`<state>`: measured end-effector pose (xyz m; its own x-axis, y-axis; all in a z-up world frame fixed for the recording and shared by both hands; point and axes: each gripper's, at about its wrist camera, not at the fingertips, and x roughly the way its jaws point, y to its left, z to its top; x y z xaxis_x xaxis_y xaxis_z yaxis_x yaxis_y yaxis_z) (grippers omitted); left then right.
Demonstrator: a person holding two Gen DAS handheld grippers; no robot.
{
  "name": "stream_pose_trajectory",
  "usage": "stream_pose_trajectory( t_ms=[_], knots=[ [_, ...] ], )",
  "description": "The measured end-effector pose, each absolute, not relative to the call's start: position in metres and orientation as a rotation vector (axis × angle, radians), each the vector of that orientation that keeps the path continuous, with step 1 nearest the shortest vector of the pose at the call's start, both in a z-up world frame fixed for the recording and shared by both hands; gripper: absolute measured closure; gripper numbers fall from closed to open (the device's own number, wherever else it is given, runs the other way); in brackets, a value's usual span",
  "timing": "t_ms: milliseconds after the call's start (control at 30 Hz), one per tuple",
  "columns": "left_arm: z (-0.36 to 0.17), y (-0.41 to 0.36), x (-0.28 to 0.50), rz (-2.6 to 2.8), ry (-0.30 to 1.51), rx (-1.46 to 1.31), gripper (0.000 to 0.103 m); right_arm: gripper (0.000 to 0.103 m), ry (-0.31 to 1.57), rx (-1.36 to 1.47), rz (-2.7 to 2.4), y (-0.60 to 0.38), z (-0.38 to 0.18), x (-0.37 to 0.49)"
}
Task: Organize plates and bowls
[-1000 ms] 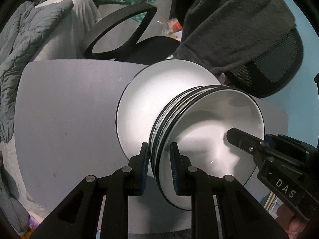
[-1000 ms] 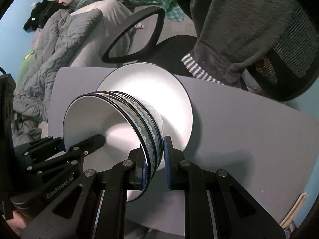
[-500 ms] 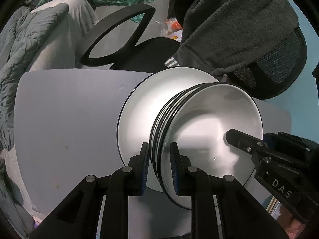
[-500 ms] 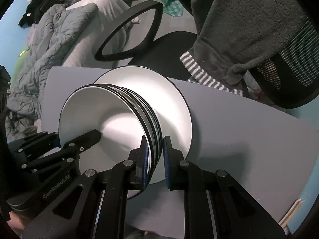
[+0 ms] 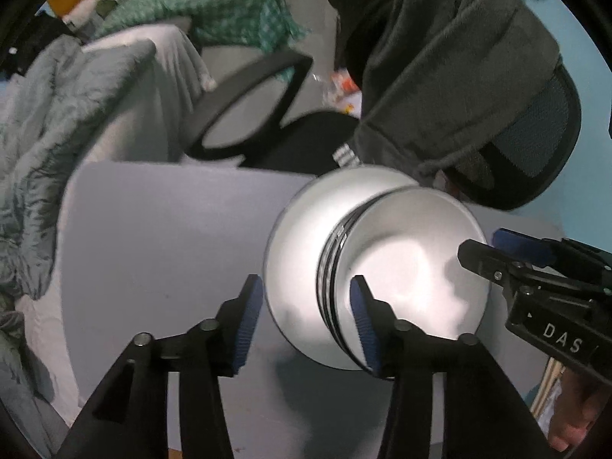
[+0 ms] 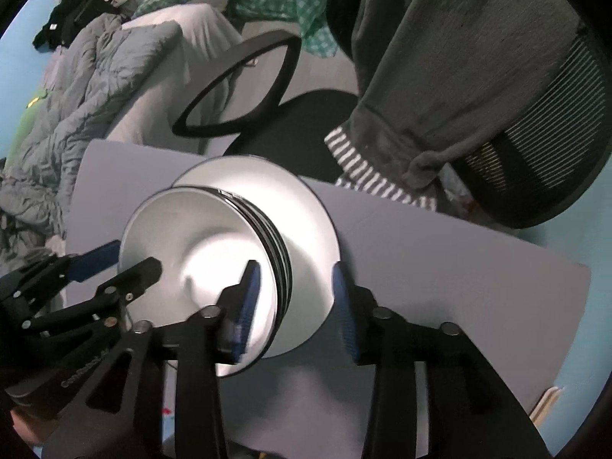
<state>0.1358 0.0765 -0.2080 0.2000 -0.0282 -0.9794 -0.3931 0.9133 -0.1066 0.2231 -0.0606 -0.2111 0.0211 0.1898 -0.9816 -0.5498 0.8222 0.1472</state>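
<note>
I see one grey table (image 5: 160, 229) filling the lower half of both views, and one white plate (image 5: 302, 229) lying on it at centre. On that plate sits one stack of bowls (image 5: 413, 267), white inside with dark banded rims; I cannot count them. My left gripper (image 5: 306, 306) and right gripper (image 6: 294, 294) have both just been opening, each straddling the stack's rim with no pad pressing on it.

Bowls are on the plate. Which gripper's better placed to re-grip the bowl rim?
Right gripper, narrowly. Both jaws have just opened and straddle the rim of the bowls without pressing. The left gripper has its inner pad nearly against the rim; the right's has clearer room either side.
</note>
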Motion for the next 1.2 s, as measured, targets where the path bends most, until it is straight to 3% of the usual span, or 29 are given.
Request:
stream_pose_trajectory(
  t_ms=[133,400,567,1200],
  knots=[
    [-0.179,0.080,0.129,0.267,1.286,-0.369,0.043,0.043,1.396,-0.295,0.573,-0.064,-0.190,0.224],
    [-0.124,0.081,0.109,0.266,1.172,-0.382,0.034,0.035,1.302,-0.249,0.566,-0.069,-0.142,0.214],
    [-0.098,0.077,0.097,0.259,1.113,-0.374,0.028,0.034,1.234,-0.248,0.562,-0.073,-0.111,0.201],
    [-0.031,0.058,0.052,0.196,1.021,-0.361,0.027,0.033,1.079,-0.199,0.552,-0.088,-0.030,0.146]
  ],
)
